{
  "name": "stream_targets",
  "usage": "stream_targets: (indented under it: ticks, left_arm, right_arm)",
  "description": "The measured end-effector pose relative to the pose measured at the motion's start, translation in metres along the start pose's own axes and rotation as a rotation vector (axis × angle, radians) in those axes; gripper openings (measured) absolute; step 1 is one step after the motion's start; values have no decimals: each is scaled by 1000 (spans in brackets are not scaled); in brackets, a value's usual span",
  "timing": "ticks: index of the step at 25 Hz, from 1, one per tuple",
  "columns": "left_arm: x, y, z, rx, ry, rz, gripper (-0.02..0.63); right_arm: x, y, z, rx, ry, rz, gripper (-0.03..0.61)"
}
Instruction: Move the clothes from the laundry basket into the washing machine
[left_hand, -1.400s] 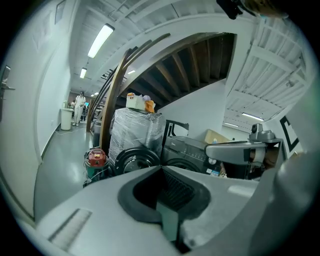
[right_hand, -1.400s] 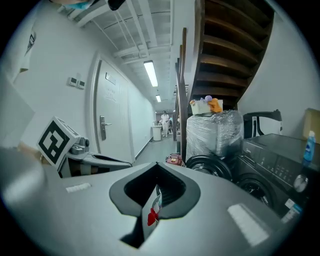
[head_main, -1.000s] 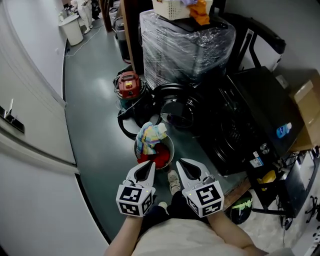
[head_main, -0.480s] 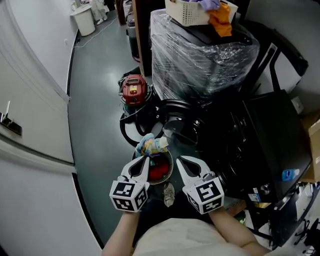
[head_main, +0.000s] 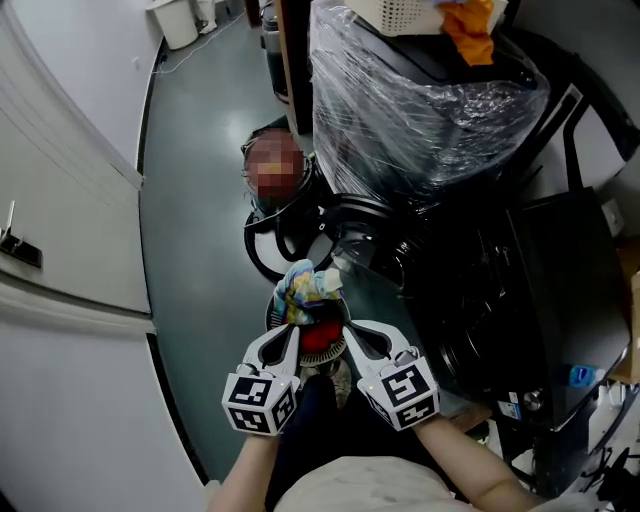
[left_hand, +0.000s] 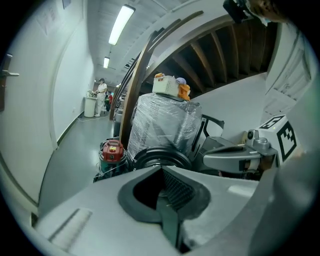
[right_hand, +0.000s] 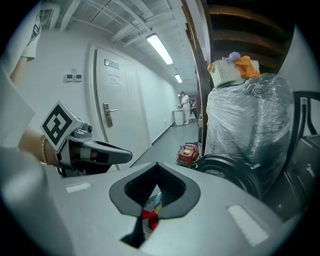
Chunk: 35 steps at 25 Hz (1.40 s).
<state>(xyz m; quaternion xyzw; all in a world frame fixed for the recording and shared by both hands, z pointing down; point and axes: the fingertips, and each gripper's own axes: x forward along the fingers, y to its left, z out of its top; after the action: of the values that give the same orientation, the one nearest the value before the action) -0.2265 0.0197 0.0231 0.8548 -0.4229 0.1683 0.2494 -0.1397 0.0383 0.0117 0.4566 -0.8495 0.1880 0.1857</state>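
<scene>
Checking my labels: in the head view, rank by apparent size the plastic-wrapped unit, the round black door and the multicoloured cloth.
1. plastic-wrapped unit, by far the largest
2. round black door
3. multicoloured cloth, somewhat smaller than the door

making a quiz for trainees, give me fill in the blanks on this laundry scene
The laundry basket on the floor holds a multicoloured cloth and a ___ one.
The cloth hanging from the cream basket up top is ___.
The appliance under it is wrapped in clear ___.
Missing: red; orange; plastic.
</scene>
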Motion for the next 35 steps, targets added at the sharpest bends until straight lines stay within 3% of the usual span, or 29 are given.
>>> stream_targets:
  ticks: [3, 9, 12, 16, 20, 28, 35]
  left_arm:
    - [4, 7, -16, -16, 42, 10, 2]
    - [26, 30, -51, -44, 114, -16, 2]
    - [40, 54, -68, -47, 126, -1, 2]
    - [68, 101, -96, -78, 151, 6, 2]
    - [91, 133, -130, -107, 153, 11, 2]
    - [148, 170, -224, -172, 176, 11, 2]
    - [199, 203, -278, -206, 179, 52, 2]
  right_arm:
    - [13, 5, -9, 39, 25, 37, 26]
    - [47, -4, -28, 78, 36, -14, 35]
    - [79, -7, -46, 87, 77, -6, 86]
    - [133, -18, -76, 127, 107, -9, 107]
    - [178, -27, -122, 94, 164, -19, 137]
    - [266, -52, -228, 79, 282, -45, 230]
    - [345, -86, -299, 41, 370, -114, 399]
